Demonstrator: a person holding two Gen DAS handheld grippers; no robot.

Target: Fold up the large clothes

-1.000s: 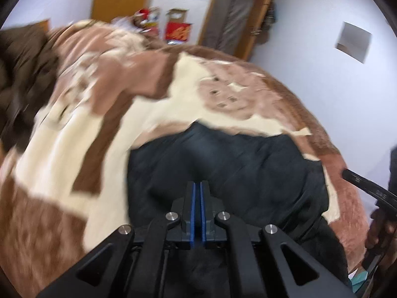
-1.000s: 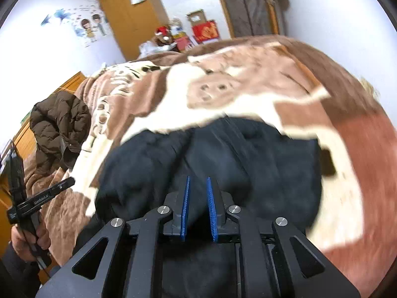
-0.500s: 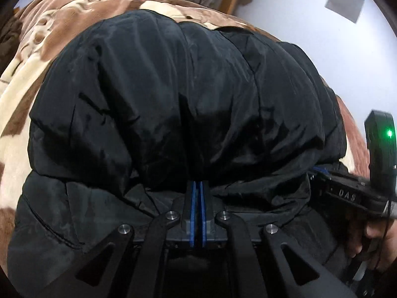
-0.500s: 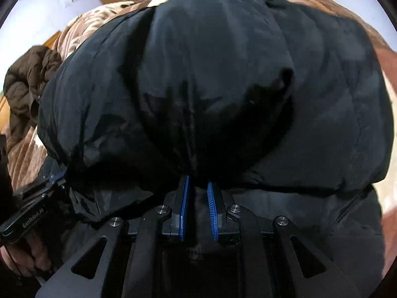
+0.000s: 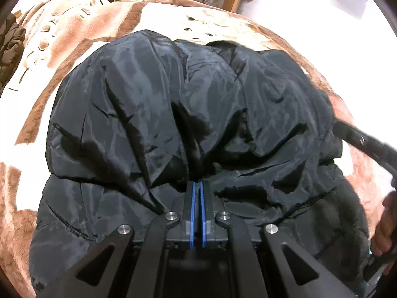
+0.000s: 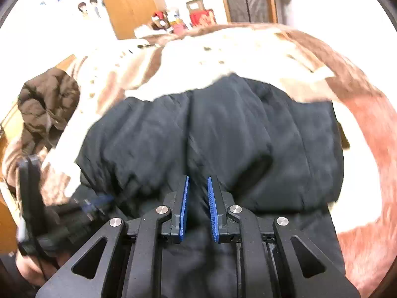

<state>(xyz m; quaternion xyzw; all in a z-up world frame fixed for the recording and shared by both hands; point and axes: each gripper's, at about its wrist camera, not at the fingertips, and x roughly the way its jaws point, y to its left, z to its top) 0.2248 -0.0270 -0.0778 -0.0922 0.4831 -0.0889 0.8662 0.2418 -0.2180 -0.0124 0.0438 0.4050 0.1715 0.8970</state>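
A black puffer jacket (image 5: 198,99) lies on the bed, its near part folded over into a puffed double layer. My left gripper (image 5: 197,186) is shut, and folds of the jacket's near edge run together at its tips. In the right wrist view the same jacket (image 6: 223,136) fills the middle. My right gripper (image 6: 198,181) holds a narrow gap with dark jacket fabric bunched between its blue pads. The left gripper's body (image 6: 32,198) shows at the left edge, with a hand under it.
A brown and cream plush blanket (image 5: 74,37) covers the bed all round the jacket. A brown puffer coat (image 6: 44,104) is heaped at the bed's left side. Boxes (image 6: 201,17) and a wooden wardrobe (image 6: 129,2) stand by the far wall.
Both grippers carried the jacket's edge forward and down. The fabric billowed up close to the cameras half a second ago and has now settled lower on the bed.
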